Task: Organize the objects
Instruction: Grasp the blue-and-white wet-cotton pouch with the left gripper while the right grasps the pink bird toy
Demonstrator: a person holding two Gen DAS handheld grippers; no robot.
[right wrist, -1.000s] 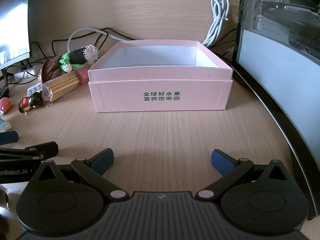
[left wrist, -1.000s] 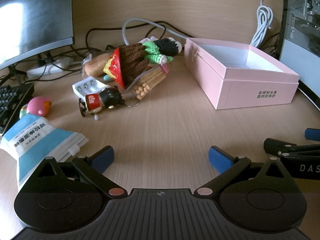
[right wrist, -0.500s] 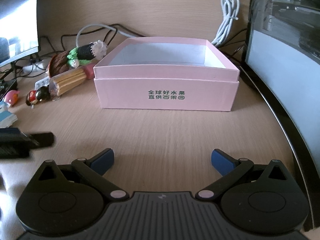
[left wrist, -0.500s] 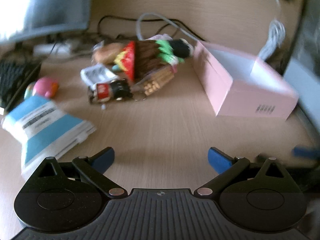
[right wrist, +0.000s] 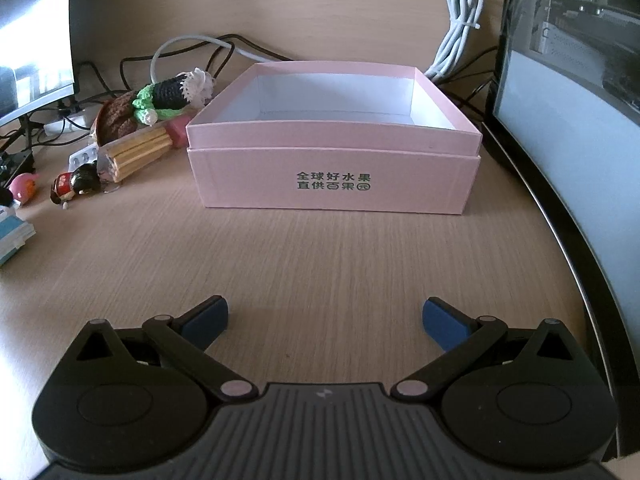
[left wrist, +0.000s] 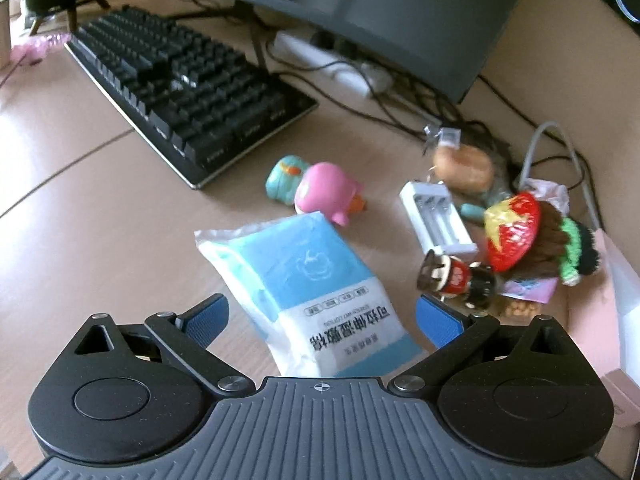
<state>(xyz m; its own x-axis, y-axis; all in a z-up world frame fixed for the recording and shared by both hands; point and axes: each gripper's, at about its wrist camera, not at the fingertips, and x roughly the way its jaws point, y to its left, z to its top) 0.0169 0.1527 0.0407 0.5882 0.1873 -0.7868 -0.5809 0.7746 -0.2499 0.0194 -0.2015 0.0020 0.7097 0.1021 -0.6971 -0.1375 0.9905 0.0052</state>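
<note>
Swung to the left since the earlier frame, left gripper (left wrist: 322, 314) now above the blue-and-white packet (left wrist: 308, 284), jaws spread wide on both sides of it, not touching as far as visible; keyboard (left wrist: 188, 92) and dark monitor (left wrist: 360, 12) now in that view, before mostly outside it. Wooden tabletop (right wrist: 320, 264) under everything. Pink box (right wrist: 334, 168) open and upright in front of the right gripper (right wrist: 325, 322), white inside, green printed characters on the near wall, seen again only as a pink edge at the far right of the left wrist view. Right gripper also opened wide, holding nothing, low over bare wood, well apart from the box. Left of the box a heap of small things: crocheted doll in brown, green and black (right wrist: 160, 100), bundle of wooden sticks (right wrist: 138, 152) just beside the box corner, red strawberry-like toy (left wrist: 512, 230) touching the doll, white battery charger (left wrist: 438, 216), pink pig toy (left wrist: 326, 192) next to a teal toy (left wrist: 286, 178), small figure in red and black (left wrist: 456, 278) lying near the right fingertip of the left gripper. White coiled cable (right wrist: 460, 20) hanging behind the box.
</note>
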